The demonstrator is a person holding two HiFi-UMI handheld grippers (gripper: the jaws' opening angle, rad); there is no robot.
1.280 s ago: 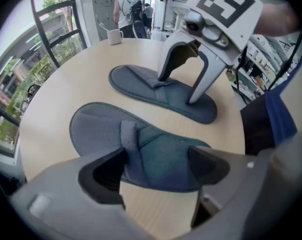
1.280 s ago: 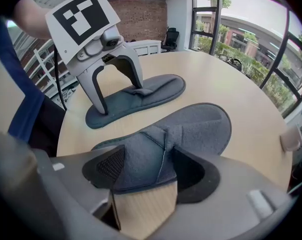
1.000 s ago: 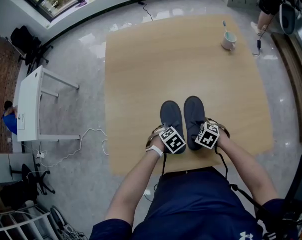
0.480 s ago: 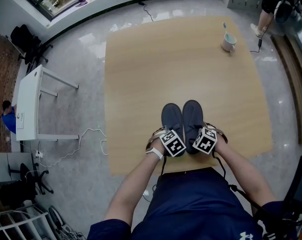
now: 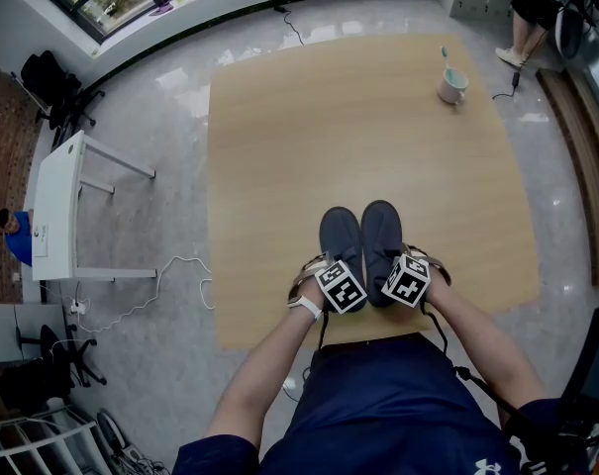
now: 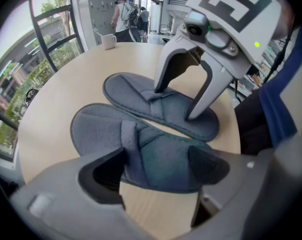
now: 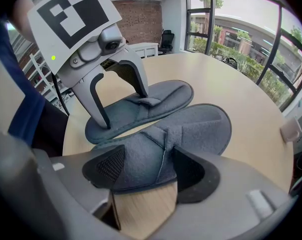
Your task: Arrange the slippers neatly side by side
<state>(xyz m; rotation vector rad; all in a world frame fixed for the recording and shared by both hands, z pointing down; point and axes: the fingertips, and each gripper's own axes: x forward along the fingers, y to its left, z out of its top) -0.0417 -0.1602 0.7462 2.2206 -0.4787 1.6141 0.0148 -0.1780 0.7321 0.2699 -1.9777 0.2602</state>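
Two dark grey slippers lie side by side, toes away from me, near the front edge of the wooden table (image 5: 279, 146). The left slipper (image 5: 339, 234) (image 6: 96, 129) and the right slipper (image 5: 381, 228) (image 7: 200, 124) touch along their inner edges. My left gripper (image 5: 337, 265) (image 6: 155, 166) (image 7: 124, 109) is open and straddles the left slipper's heel end, tips resting on it. My right gripper (image 5: 393, 263) (image 7: 146, 171) (image 6: 174, 104) is open in the same way over the right slipper (image 6: 141, 91). The marker cubes hide both heels in the head view.
A mug (image 5: 452, 84) with a toothbrush stands at the table's far right corner. The table's front edge (image 5: 378, 336) is just behind the grippers. On the floor, a white side table (image 5: 56, 211) and a cable (image 5: 180, 270) lie to the left. A person (image 5: 537, 3) stands at the far right.
Over the last second both slippers slid a little toward me under the grippers, and the gap between them shut. Since half a second ago almost nothing has moved.
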